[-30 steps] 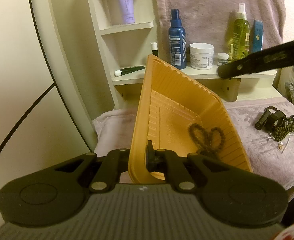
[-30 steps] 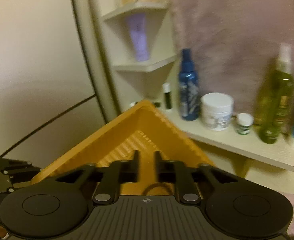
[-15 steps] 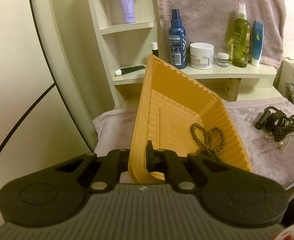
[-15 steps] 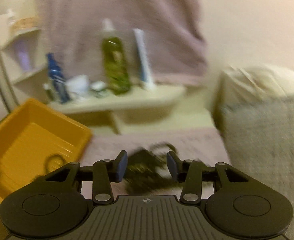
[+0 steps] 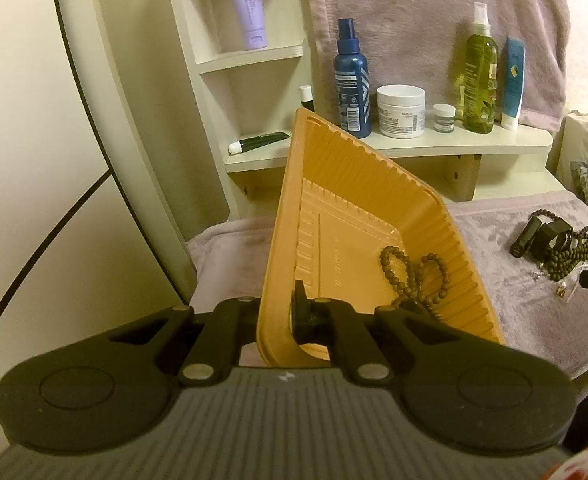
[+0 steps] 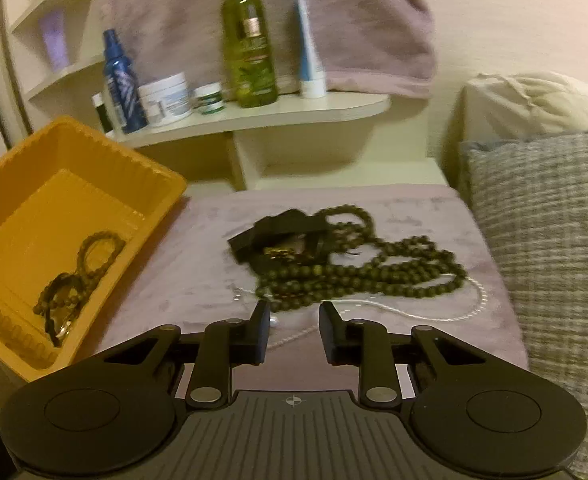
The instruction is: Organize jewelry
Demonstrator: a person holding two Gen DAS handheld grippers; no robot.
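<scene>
My left gripper (image 5: 277,314) is shut on the near rim of the orange tray (image 5: 354,208) and holds it tilted above the mauve towel. A brown bead bracelet (image 5: 414,276) lies in the tray's low corner, also visible as the bracelet (image 6: 81,272) in the right wrist view. My right gripper (image 6: 294,316) hovers low over the towel, just short of a pile of dark bead necklaces (image 6: 358,272) with a black strap (image 6: 285,232) on top. Its jaws are closing and the pads press on nothing. A thin white chain (image 6: 414,314) runs under the fingertips.
A cream shelf (image 6: 294,114) behind holds a blue spray bottle (image 5: 352,88), a white jar (image 5: 400,110), a small jar, a green bottle (image 6: 247,40) and a blue tube. A checked pillow (image 6: 546,248) borders the towel (image 6: 197,264) on the right.
My right gripper swung from over the tray to the right and down to the necklace pile; its jaws widened, then narrowed. The left gripper and the tray stayed still.
</scene>
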